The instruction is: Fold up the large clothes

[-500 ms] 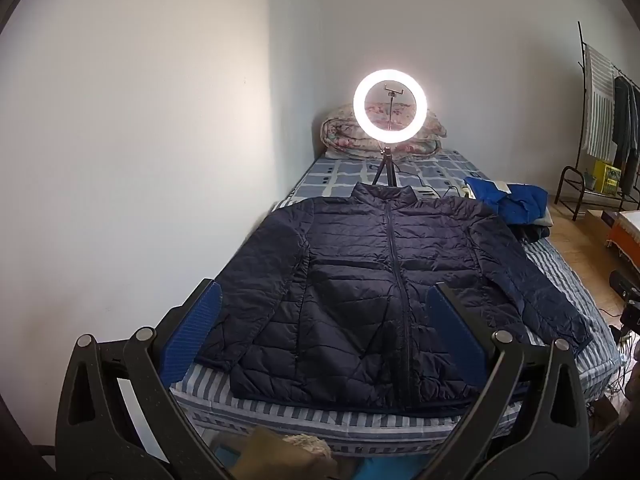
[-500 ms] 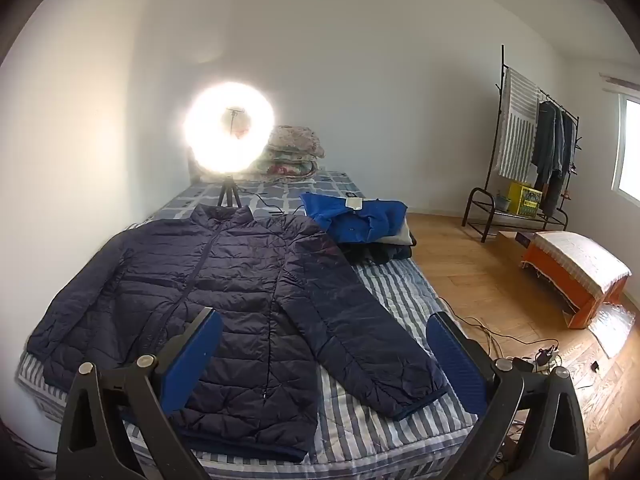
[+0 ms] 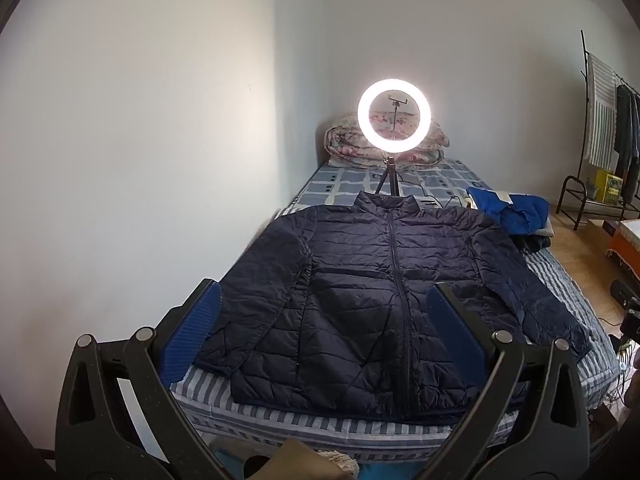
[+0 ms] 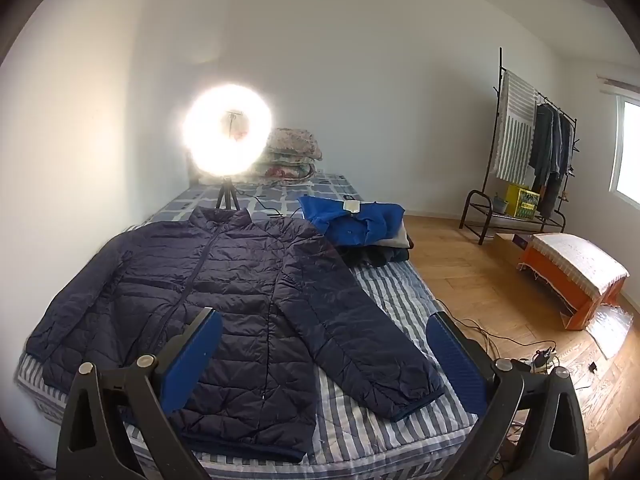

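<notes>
A: Status? Where's the garment?

B: Navy quilted puffer jacket [image 3: 384,300] is lying flat and zipped on the striped bed [image 4: 360,432], sleeves out. No fold started, everything's still pending.

A: Claws?

B: Left claw [image 3: 320,328] and right claw [image 4: 324,354] are both hovering wide apart, gripping nothing.

A: Room?

B: Wall is hugging the left sleeve; hem is sitting at the near edge. Blue folded pile [image 4: 356,220] is crowding far right.

My left camera looks forward and slightly down between the open left tongs [image 3: 320,332], from the foot of the bed [image 3: 560,280], facing the ring light [image 3: 394,120] ahead. My right camera sits behind the right tongs [image 4: 324,356], angled likewise, with floor beyond its right finger. Both stand back from the jacket [image 3: 380,300] and share it, the bed and the light.
</notes>
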Tool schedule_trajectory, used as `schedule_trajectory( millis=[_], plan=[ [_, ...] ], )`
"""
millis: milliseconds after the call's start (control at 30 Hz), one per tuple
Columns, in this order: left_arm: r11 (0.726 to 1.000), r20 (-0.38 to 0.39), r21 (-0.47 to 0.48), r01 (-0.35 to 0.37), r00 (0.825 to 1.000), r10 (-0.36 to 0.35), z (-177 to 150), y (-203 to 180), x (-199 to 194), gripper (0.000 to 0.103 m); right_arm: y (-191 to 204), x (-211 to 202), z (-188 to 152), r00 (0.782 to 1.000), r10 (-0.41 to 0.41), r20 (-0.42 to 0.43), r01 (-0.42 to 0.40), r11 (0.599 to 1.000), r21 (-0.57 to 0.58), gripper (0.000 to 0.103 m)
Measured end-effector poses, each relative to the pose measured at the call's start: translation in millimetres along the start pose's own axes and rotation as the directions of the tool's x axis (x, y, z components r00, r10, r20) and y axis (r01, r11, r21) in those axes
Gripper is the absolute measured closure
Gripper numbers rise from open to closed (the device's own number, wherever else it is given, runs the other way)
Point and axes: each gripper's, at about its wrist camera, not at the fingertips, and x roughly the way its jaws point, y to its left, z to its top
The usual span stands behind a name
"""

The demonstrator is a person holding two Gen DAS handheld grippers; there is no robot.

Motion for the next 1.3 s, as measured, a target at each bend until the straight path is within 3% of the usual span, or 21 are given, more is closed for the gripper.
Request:
schedule_trajectory(
  millis=[1300],
  plan=[
    [1.0, 0.024, -0.023, 0.005, 1.0, -0.005, 10, 1, -4, 0.0, -4, -3, -4, 1.0, -0.021, 0.001, 0.021, 1.0, 0.012, 0.0]
  ],
)
